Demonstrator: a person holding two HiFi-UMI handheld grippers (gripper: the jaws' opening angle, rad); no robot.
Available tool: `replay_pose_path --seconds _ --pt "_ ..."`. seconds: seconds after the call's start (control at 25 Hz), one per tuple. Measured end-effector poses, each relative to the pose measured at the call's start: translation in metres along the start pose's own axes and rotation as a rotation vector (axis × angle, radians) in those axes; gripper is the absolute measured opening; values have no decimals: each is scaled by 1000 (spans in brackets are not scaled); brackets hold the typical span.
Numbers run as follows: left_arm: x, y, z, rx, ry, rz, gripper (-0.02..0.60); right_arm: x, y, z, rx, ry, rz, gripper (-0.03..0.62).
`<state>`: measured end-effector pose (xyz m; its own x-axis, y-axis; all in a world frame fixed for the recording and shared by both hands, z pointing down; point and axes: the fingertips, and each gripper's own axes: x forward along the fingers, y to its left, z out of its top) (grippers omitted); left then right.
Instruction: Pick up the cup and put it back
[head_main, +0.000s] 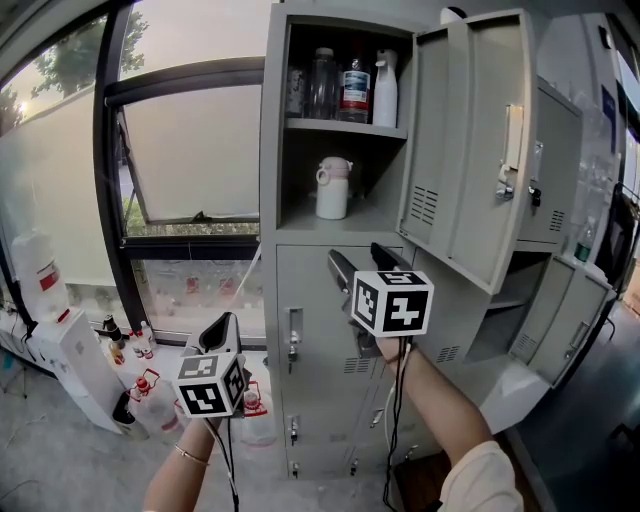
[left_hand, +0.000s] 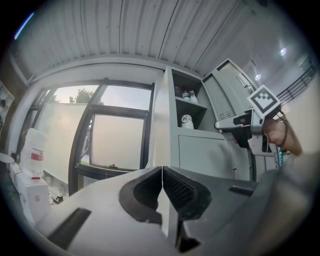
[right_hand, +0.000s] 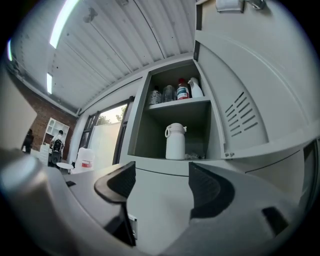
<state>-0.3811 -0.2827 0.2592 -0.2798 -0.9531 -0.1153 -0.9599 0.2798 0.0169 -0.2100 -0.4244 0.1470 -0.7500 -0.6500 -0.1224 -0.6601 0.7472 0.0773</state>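
**A:** Looking for the cup (head_main: 332, 188). Where is it?

**B:** It stands upright on the lower shelf (head_main: 372, 222) of the open locker (head_main: 305, 290) compartment, left of the middle. Nothing touches it. It is white, with a lid and a small loop handle near the top.

**A:** What's above it?

**B:** The upper shelf (head_main: 345, 127), with a row of bottles (head_main: 345, 85) on it. The door (head_main: 470, 140) is swung out to the right.

**A:** And the right gripper?

**B:** The right gripper (head_main: 362, 258) is held up in front of the locker. It is just below the cup's shelf, facing the closed panel under it. Its jaws stand wide apart with nothing between them. In the right gripper view the cup shows above and beyond the gap, well apart from both pads.

**A:** The left one?

**B:** The left gripper (head_main: 222, 330) is lower and off to the left, near the window (head_main: 190, 150). Its jaws are pressed together and hold nothing. From the left gripper view the cup is small and far off, up in the locker to the right.
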Motion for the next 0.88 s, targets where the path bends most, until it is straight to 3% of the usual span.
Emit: replay_pose_path --seconds 0.32,0.88 --pt "12 -1 33 29 -26 -26 9 26 -11 40 -46 -1 -23 310" --pt "43 6 69 74 -62 -15 9 88 -25 68 -46 75 -31 327"
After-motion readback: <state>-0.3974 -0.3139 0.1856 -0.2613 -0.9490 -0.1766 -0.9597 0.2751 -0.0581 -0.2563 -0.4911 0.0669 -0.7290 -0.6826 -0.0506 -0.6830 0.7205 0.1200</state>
